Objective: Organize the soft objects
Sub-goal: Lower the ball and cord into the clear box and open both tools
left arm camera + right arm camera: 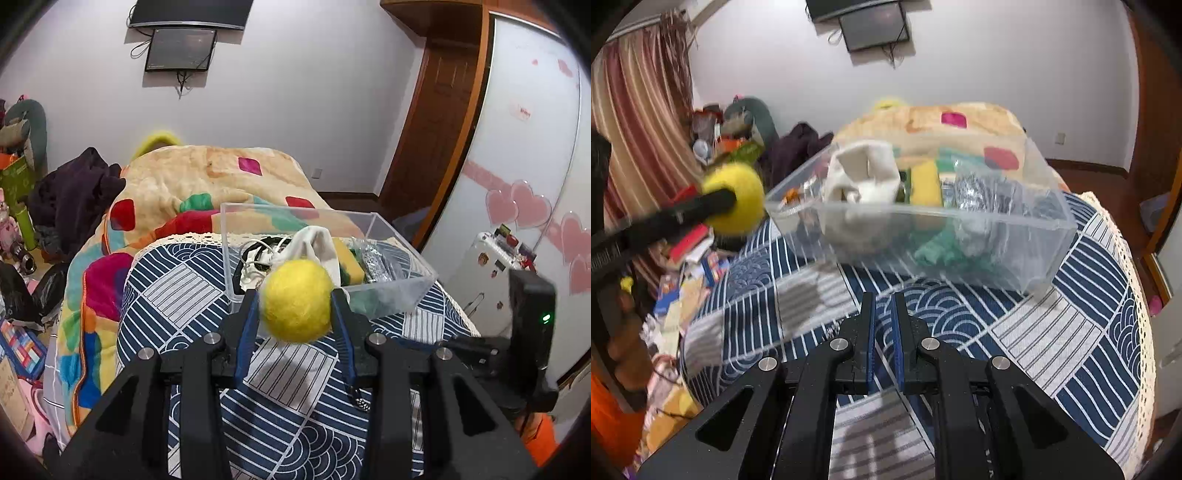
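Note:
My left gripper (297,306) is shut on a fuzzy yellow ball (297,301) and holds it above the patterned cover, just in front of a clear plastic bin (391,291). The bin holds a white cloth (317,245), a yellow sponge (349,260), a silvery bag and cables. In the right wrist view the ball (738,199) hangs left of the bin (923,225), held by the left gripper's fingers (713,203). My right gripper (884,314) is empty, its jaws nearly closed with a narrow gap, low over the cover in front of the bin.
The bin stands on a blue-and-white patterned cover (1052,325) with a lace edge. A colourful blanket (192,184) lies behind it. Clutter of books and boxes (690,258) lies on the floor at left. A white suitcase (487,266) stands at right.

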`<state>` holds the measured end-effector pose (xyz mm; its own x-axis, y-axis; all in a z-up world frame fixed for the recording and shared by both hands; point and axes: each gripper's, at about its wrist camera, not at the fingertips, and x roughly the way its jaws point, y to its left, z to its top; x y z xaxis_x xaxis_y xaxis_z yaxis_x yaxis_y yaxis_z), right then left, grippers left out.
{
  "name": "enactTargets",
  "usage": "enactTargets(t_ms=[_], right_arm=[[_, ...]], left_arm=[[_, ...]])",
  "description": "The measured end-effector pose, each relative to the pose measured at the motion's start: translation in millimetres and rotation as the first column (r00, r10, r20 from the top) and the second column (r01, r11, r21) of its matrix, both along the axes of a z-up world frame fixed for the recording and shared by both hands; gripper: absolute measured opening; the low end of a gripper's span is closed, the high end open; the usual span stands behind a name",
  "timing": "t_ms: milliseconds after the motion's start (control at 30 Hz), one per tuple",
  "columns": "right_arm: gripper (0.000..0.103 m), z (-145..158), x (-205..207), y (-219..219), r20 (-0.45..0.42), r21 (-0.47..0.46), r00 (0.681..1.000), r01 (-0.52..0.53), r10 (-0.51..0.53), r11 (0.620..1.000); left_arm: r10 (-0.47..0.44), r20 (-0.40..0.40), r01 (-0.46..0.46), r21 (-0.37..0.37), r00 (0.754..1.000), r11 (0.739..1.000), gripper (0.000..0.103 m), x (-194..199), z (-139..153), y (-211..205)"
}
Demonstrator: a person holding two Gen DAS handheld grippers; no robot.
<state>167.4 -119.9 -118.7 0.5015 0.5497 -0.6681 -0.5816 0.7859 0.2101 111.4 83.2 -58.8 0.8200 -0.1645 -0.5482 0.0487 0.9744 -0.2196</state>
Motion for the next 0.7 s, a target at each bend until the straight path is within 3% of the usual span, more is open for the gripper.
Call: enactTargets(t_ms=[33,67,133,200,267,300,333,367,500,700], right_arm=[[0.013,-3,0,1,-0.025,-0.001,1.000,0.007,-0.007,1.000],[0.027,-7,1,2,-0.057,0.008,0.998,0.002,-0.002,1.000],[0.045,-14,3,1,-0.099,0.048,0.995,-0.012,0.017,0.999],[0.045,-17,1,2,-0.082,0.045,0.997,-0.011,0.015,0.999],[0.041,-19,0,8,-0.071,0.024,0.997,-0.026,0.028,0.999],[0.033,-22,1,11,-0.072,0.011,0.997,-0.032,0.032,0.999],[0.011,-24,2,16,-0.069,-0.007,0.997,-0.034,0.034,0.999],[0.006,-27,3,19,-0.072,-0.024,0.997,-0.041,0.039,0.999],[0.006,-27,-1,24,-0.033,-0.044,0.999,-0.041,0.040,0.998],[0.006,1,2,8,0.043,0.014,0.999,-0.002,0.001,1.000]], left_arm=[[0.003,-0.003,-0.003,0.000,1.000,1.000,0.038,0,-1,1],[0.006,-0.007,-0.006,0.000,1.000,1.000,0.038,1,-2,1],[0.005,-0.019,-0.005,0.003,1.000,1.000,0.038,2,-6,1],[0.008,-0.025,-0.008,0.013,1.000,1.000,0.038,3,-9,1],[0.009,-0.030,-0.009,0.012,1.000,1.000,0.038,6,-10,1],[0.010,-0.029,-0.010,0.008,1.000,1.000,0.038,8,-10,2],[0.011,-0.027,-0.011,0.008,1.000,1.000,0.038,9,-10,3],[0.014,-0.023,-0.014,0.010,1.000,1.000,0.038,10,-9,3],[0.020,0.003,-0.021,0.025,1.000,0.999,0.038,14,-1,5],[0.041,0.024,-0.042,0.049,0.999,0.998,0.038,26,7,9]])
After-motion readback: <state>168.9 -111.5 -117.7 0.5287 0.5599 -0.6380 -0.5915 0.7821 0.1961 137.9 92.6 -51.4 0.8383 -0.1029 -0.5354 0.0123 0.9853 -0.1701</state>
